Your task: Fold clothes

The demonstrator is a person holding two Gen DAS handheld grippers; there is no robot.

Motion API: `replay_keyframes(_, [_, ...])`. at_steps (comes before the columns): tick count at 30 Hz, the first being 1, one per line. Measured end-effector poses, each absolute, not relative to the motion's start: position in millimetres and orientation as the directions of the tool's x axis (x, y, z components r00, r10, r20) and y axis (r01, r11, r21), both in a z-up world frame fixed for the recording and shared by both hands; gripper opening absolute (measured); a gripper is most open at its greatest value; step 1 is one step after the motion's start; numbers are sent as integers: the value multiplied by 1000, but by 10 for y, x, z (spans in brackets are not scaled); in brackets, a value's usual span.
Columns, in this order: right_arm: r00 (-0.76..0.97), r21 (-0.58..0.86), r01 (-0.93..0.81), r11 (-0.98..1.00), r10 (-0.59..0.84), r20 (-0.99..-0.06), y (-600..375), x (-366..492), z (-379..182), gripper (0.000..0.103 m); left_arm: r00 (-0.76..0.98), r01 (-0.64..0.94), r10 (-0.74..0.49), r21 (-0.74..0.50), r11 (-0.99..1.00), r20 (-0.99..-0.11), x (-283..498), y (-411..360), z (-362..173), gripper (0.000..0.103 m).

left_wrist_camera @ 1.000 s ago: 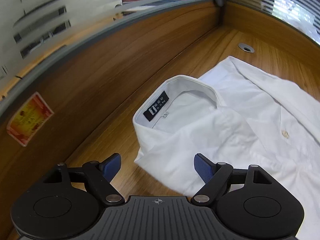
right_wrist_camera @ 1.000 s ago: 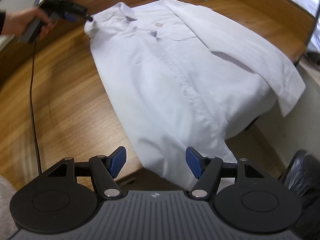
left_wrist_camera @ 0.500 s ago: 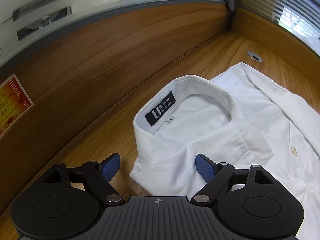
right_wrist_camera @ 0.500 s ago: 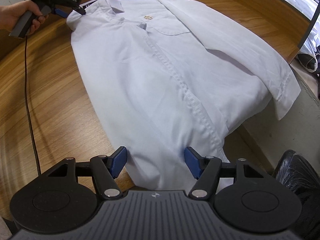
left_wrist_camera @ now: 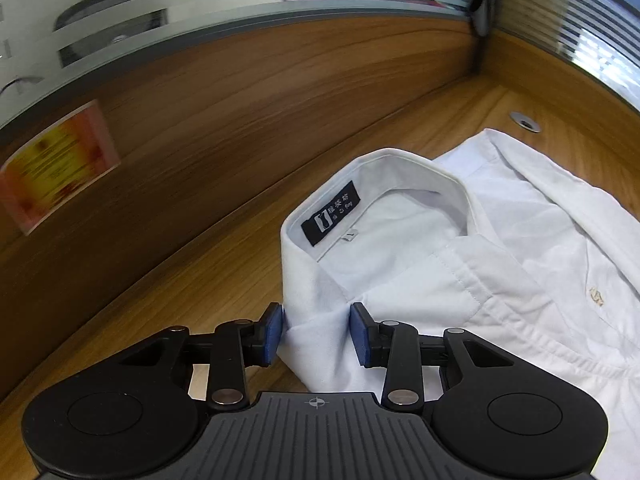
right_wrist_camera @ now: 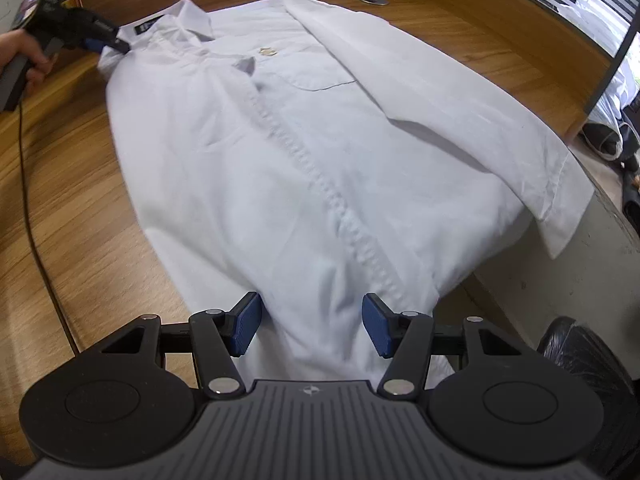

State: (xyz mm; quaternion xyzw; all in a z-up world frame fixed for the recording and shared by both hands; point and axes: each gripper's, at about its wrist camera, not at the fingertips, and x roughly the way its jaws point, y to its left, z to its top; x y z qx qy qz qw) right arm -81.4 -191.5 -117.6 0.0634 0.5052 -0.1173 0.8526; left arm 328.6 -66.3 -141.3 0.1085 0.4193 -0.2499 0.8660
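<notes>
A white button-up cotton shirt [right_wrist_camera: 304,152] lies spread face up on the brown wooden desk [right_wrist_camera: 80,184], its collar toward the far wooden partition wall [left_wrist_camera: 240,112] and its lower hem at the near edge of the desk. One short sleeve [right_wrist_camera: 560,216] hangs a little over the right edge. The left gripper [left_wrist_camera: 316,334] has its blue pads pressed against a fold of the shirt shoulder just beside the collar [left_wrist_camera: 384,184], so it is clamped on the cloth; the black neck label [left_wrist_camera: 330,213] is just behind it. In the right wrist view this same gripper is seen at the collar corner, held by a hand [right_wrist_camera: 24,60], with a thin black cable [right_wrist_camera: 28,184] running across the desk (it lies beside the shirt, not on it). The right gripper [right_wrist_camera: 312,324] has its pads well apart on both sides of the hem, and the cloth passes between them. Near the far corner there is a round metal cable grommet [left_wrist_camera: 525,121], and a blurred orange and yellow sticker [left_wrist_camera: 56,164] is on the partition. A black bag-like thing [right_wrist_camera: 588,364] stands at lower right, beside the desk
</notes>
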Motion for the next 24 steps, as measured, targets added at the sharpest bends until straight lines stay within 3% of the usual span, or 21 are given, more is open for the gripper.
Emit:
replay_keyframes(10, [464,1,99,995,-45,-885,-2176,-660,-1197,62,559,392,-230,10,920,-796,2924,27,-1389,41])
replay_keyframes(24, [427,0,-246,969,108,-898,-2460,-182,-1274,63,576,82,-31,21,996,-817,2107,860,-1353,42])
